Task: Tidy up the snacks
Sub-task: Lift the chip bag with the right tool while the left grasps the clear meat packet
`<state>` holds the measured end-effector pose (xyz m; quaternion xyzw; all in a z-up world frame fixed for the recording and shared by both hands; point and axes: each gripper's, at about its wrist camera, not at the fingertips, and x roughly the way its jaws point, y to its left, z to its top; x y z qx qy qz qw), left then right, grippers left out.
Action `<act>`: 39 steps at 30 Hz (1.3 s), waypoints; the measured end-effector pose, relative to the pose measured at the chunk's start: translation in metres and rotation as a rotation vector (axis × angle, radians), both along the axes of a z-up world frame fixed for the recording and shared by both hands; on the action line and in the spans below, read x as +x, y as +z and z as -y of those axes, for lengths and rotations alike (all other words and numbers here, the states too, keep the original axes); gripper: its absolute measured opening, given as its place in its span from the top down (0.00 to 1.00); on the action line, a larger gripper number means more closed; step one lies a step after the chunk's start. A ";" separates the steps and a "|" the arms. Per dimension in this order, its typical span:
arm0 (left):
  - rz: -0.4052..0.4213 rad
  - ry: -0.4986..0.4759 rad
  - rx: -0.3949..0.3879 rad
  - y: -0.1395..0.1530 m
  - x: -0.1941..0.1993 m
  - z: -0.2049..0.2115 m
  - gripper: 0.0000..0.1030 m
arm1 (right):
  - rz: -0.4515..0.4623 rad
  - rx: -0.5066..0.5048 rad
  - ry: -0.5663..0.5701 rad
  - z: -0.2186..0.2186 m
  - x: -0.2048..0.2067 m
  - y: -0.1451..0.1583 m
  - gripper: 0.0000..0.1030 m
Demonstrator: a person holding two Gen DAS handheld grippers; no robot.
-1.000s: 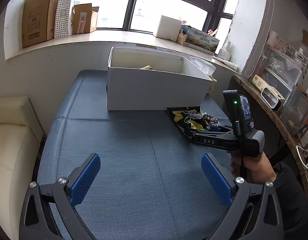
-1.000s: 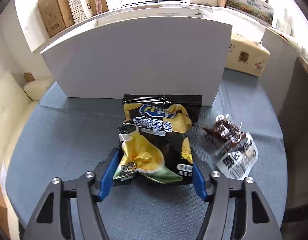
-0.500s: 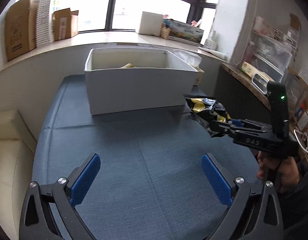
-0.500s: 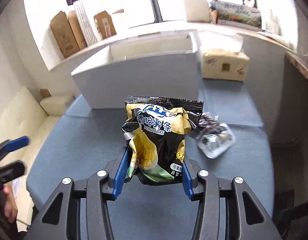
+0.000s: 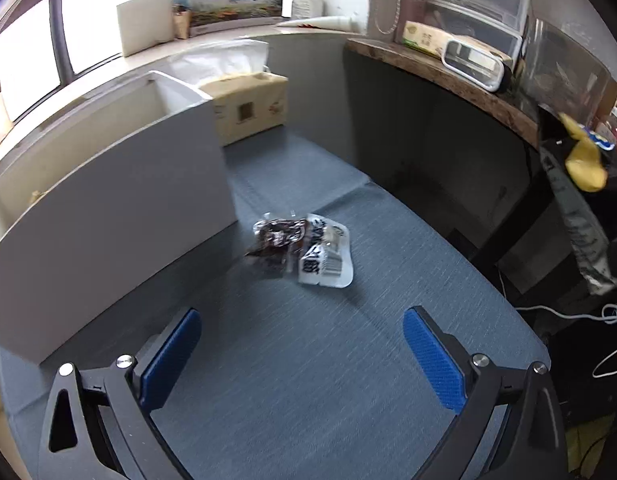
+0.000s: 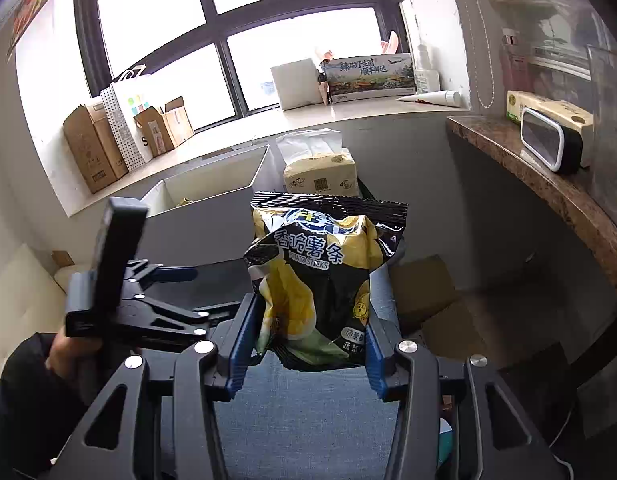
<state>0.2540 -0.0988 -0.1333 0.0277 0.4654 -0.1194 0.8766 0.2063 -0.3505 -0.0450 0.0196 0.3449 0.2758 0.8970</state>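
Observation:
My right gripper [image 6: 308, 340] is shut on a black and yellow bag of potato sticks [image 6: 320, 276] and holds it upright, well above the table. The white box [image 6: 212, 192] stands behind it, with something yellow inside. My left gripper [image 5: 300, 356] is open and empty, low over the blue-grey table [image 5: 308, 400]. A clear packet of dark snacks [image 5: 300, 248] lies ahead of it, close to the white box's [image 5: 108, 208] corner. The left gripper also shows in the right wrist view [image 6: 176, 276], at the left.
A tissue box [image 5: 252, 108] stands behind the white box, also in the right wrist view [image 6: 320, 176]. A dark shelf [image 5: 448, 76] with containers runs along the right. Cardboard boxes [image 6: 92, 148] sit on the window sill. Cables [image 5: 588, 316] lie off the table's right edge.
My right gripper has lifted the bag of potato sticks high off the table. My left gripper has swung right and forward to face the clear packet.

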 end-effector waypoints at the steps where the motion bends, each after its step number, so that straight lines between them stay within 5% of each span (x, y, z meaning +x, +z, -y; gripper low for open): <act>1: -0.026 -0.008 0.015 -0.008 0.012 0.003 0.00 | -0.001 0.007 -0.004 0.002 0.002 0.000 0.50; 7: -0.093 -0.005 -0.067 -0.031 0.057 -0.005 0.01 | -0.020 0.041 -0.012 0.004 0.007 -0.005 0.50; 11: -0.095 -0.023 0.034 -0.043 0.065 0.001 0.04 | -0.030 0.056 -0.010 0.005 0.009 -0.007 0.50; 15: -0.069 -0.034 0.040 -0.036 0.058 0.003 0.21 | -0.029 0.062 -0.010 0.004 0.010 -0.007 0.50; 19: -0.055 -0.023 0.013 -0.025 0.047 -0.005 0.68 | -0.035 0.066 -0.006 0.004 0.010 -0.009 0.50; 25: -0.069 -0.008 0.019 -0.020 0.029 -0.014 0.62 | -0.040 0.064 0.002 0.000 0.013 -0.011 0.50; 26: -0.072 -0.018 0.026 -0.018 0.024 -0.013 0.55 | -0.037 0.065 0.002 0.000 0.012 -0.011 0.50; 28: -0.054 -0.026 0.039 -0.011 0.019 -0.012 0.07 | -0.035 0.065 0.004 0.000 0.010 -0.010 0.50; 29: -0.037 -0.048 0.028 -0.005 0.016 -0.010 0.00 | -0.034 0.066 0.002 0.000 0.010 -0.010 0.50; 39: -0.046 -0.083 0.055 -0.009 0.060 0.028 0.00 | -0.019 0.083 -0.037 0.016 0.011 -0.004 0.50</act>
